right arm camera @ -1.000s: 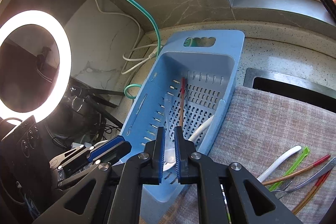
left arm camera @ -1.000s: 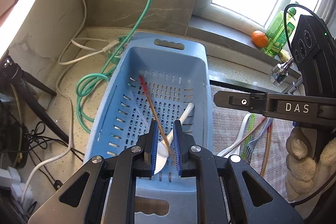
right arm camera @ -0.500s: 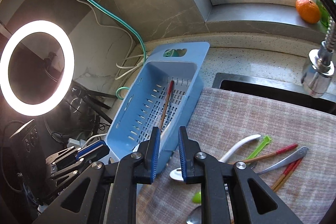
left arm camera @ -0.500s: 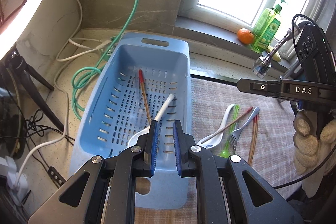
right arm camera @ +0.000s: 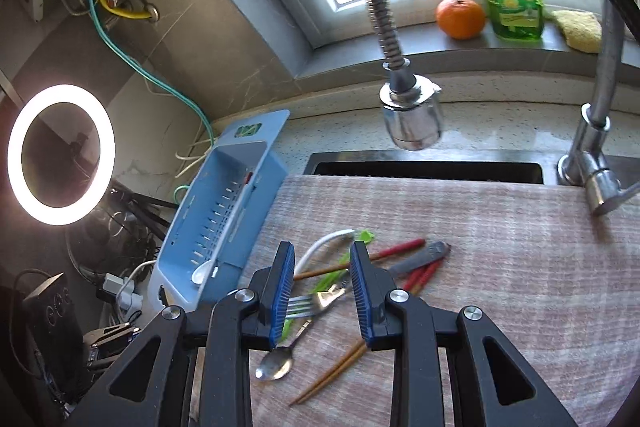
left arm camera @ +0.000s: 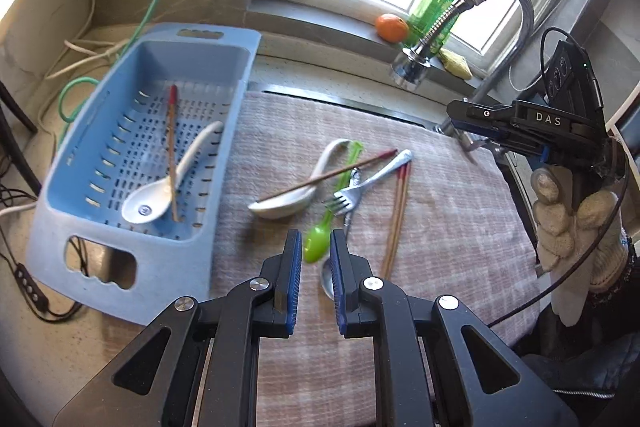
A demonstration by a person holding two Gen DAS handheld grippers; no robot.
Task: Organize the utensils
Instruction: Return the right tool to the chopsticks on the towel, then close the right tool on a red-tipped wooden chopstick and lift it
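A blue slotted basket (left arm camera: pixel 168 267) on the left holds a white spoon (left arm camera: pixel 160 191) and a red-tipped chopstick (left arm camera: pixel 171 147). On the striped cloth (left arm camera: pixel 440 227) lie a second white spoon (left arm camera: pixel 288 203), a green spoon (left arm camera: pixel 344 171), a single chopstick (left arm camera: pixel 328 175), a fork (left arm camera: pixel 360 187), a metal spoon (right arm camera: pixel 274 363) and a pair of chopsticks (left arm camera: pixel 398 211). My left gripper (left arm camera: pixel 315 239) hovers shut and empty above the green spoon's bowl. My right gripper (right arm camera: pixel 322 251) hangs over the pile, its jaws opening, with nothing between them.
A flexible faucet head (left arm camera: pixel 420 55) hangs over the cloth's far side, with the sink slot (right arm camera: pixel 424 171) behind. An orange (left arm camera: pixel 391 27) and a green soap bottle (left arm camera: pixel 436 3) stand on the sill. A ring light (right arm camera: pixel 60 155) and cables sit left of the basket.
Both grippers have swung right, from above the basket to above the utensils on the cloth. The right jaws have spread wider; the left jaws keep the same narrow gap.
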